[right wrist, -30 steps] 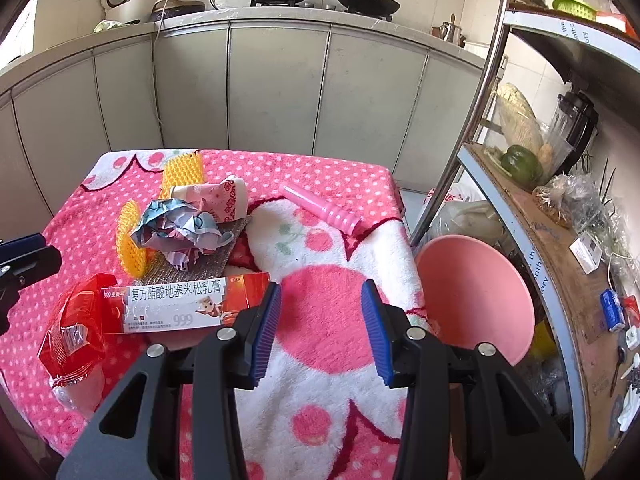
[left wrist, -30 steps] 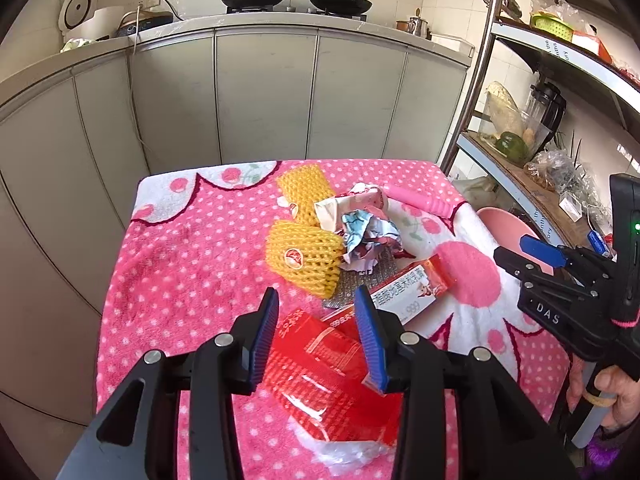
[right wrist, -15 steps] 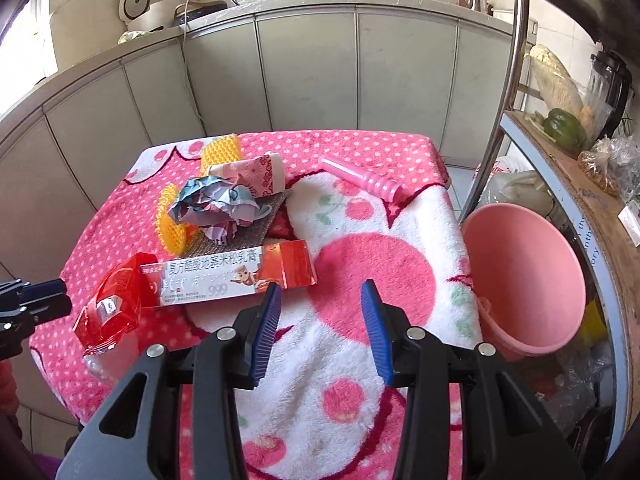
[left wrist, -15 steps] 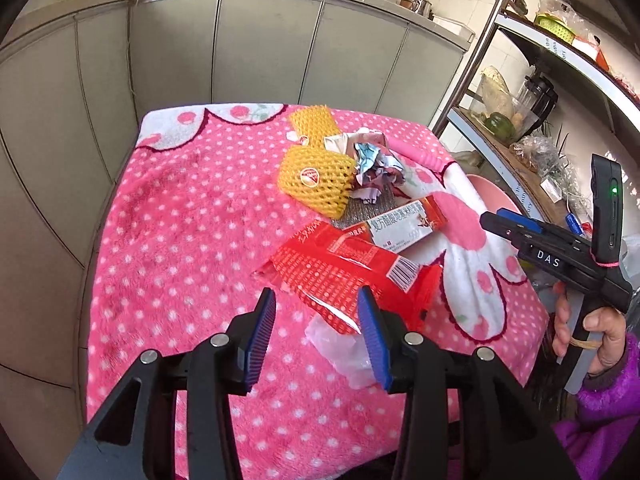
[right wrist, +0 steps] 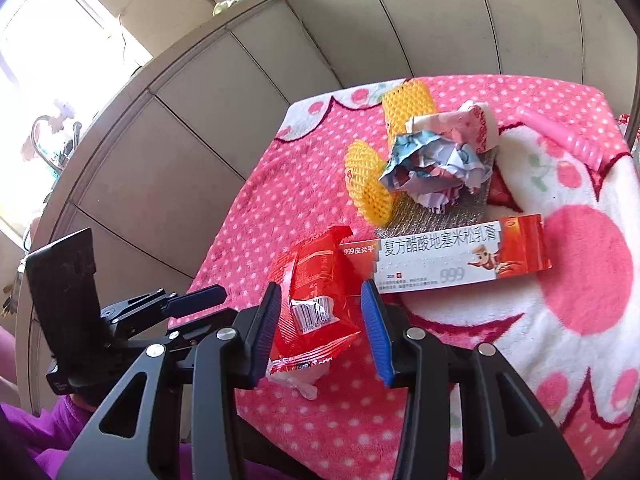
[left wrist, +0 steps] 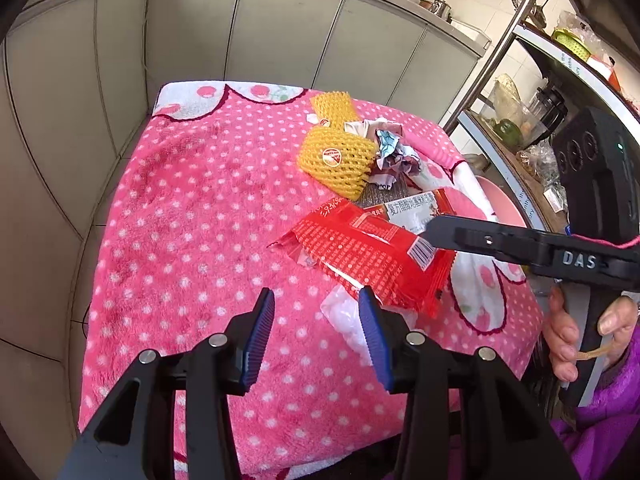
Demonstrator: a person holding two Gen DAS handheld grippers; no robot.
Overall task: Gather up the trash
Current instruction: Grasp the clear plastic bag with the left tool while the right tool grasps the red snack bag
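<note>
Hovering my right gripper [right wrist: 320, 328] agape around the red wrapper [right wrist: 316, 292] (pads not touching), left gripper [left wrist: 316, 332] open, just widened, empty.

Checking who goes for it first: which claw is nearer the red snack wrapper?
Right. The right claw frames the red snack wrapper's barcode end between open jaws, not yet pressing. The left claw hangs open beside the wrapper's near edge, over the pink blanket.

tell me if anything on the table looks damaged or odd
The red snack wrapper looks torn open, with a clear inner bag spilling out of its near end. Beyond it, the crumpled paper is balled up on a grey pad.
</note>
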